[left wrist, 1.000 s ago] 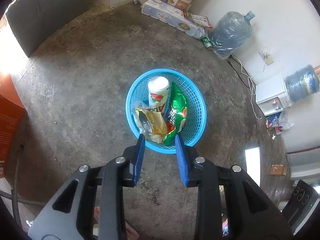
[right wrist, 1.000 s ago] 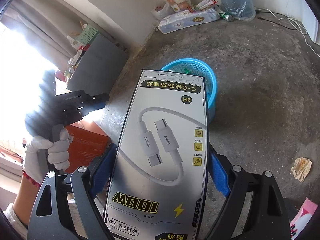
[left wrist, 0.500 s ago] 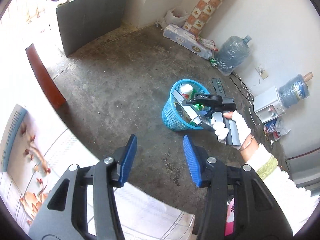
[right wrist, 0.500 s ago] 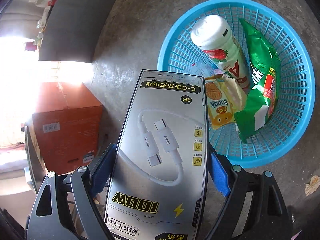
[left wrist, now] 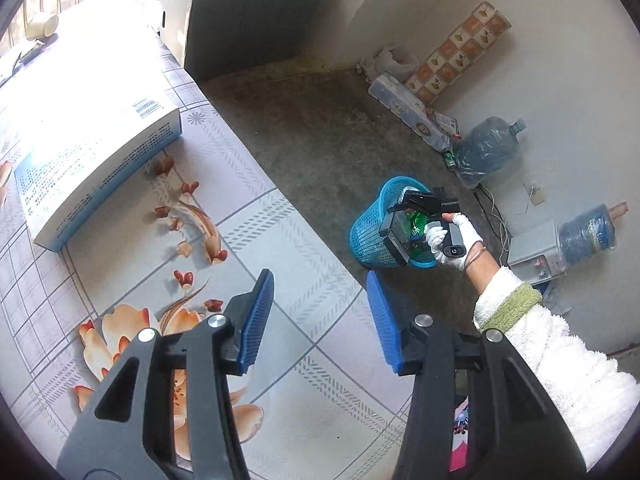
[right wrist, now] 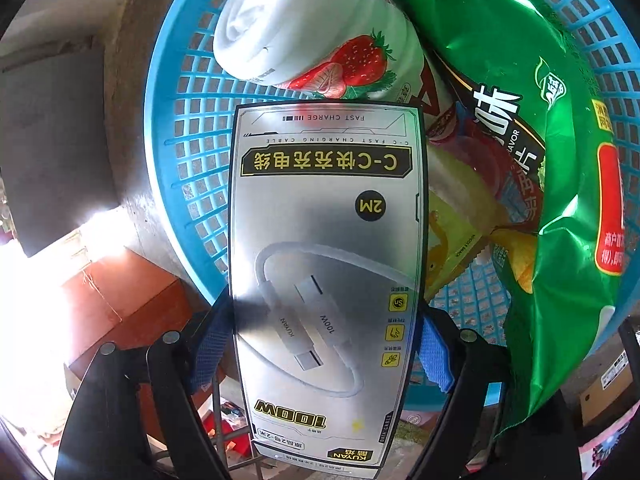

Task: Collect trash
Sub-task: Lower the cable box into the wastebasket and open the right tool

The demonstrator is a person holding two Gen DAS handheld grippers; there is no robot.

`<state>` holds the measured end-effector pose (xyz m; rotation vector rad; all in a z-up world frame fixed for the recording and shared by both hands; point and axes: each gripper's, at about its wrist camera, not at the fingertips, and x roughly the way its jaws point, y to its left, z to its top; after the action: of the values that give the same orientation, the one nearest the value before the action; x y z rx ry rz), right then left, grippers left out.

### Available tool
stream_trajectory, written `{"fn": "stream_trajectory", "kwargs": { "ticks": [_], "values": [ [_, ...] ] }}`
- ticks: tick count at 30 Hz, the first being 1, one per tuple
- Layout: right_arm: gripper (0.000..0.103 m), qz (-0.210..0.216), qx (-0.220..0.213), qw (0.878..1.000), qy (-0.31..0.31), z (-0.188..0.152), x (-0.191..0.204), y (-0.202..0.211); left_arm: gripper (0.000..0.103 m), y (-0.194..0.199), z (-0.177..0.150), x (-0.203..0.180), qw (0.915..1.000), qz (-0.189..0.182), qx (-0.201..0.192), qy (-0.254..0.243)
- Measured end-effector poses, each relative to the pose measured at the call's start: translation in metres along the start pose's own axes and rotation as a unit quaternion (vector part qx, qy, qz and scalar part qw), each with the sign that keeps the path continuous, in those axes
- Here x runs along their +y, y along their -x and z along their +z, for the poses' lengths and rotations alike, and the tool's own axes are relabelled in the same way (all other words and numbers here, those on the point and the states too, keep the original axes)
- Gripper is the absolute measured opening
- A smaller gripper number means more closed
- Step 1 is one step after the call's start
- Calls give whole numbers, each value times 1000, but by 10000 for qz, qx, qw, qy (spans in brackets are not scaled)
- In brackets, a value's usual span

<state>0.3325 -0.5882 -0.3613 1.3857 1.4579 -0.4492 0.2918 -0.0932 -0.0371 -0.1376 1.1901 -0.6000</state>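
My right gripper (right wrist: 324, 350) has its blue pads against the two long sides of a silver charging-cable box (right wrist: 326, 240), and its jaws are closing on it. The box hangs over the blue plastic basket (right wrist: 160, 120), its far end inside the rim. In the basket lie a white strawberry bottle (right wrist: 304, 20), a green crisp bag (right wrist: 560, 160) and a yellow snack packet (right wrist: 452, 248). From the left wrist view, a gloved hand holds the right gripper (left wrist: 420, 204) and box (left wrist: 394, 236) at the basket (left wrist: 368, 240) on the floor. My left gripper (left wrist: 318, 276) is open and empty above a table.
A table with a flowered cloth (left wrist: 280, 240) carries a white carton (left wrist: 92, 140). A grey cabinet (left wrist: 248, 28) stands behind it. Two water jugs (left wrist: 486, 150) (left wrist: 586, 232) and a pack of paper rolls (left wrist: 408, 112) line the wall. An orange box (right wrist: 132, 304) stands beside the basket.
My left gripper swung away from the basket and up over the table, its jaws wider. My right gripper came down with the cable box until the basket fills its view.
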Motion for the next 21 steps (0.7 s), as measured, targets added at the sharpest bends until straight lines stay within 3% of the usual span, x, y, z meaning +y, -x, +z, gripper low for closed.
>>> {"fn": "stream_trajectory", "kwargs": {
  "ticks": [9, 14, 17, 21],
  "values": [
    [79, -224, -647, 9959, 599, -33, 8, 19, 46, 2, 1, -1, 9999, -46, -115, 1],
    [79, -219, -1233, 9874, 968, -57, 20, 46, 46, 5, -4, 0, 9998, -75, -157, -18],
    [79, 155, -1756, 9746, 1381, -85, 31, 78, 46, 14, -8, 4, 9997, -94, -234, -15],
    [79, 218, -2364, 9420, 2372, -131, 34, 126, 46, 25, -11, 9, 9993, -65, -358, -4]
  ]
}}
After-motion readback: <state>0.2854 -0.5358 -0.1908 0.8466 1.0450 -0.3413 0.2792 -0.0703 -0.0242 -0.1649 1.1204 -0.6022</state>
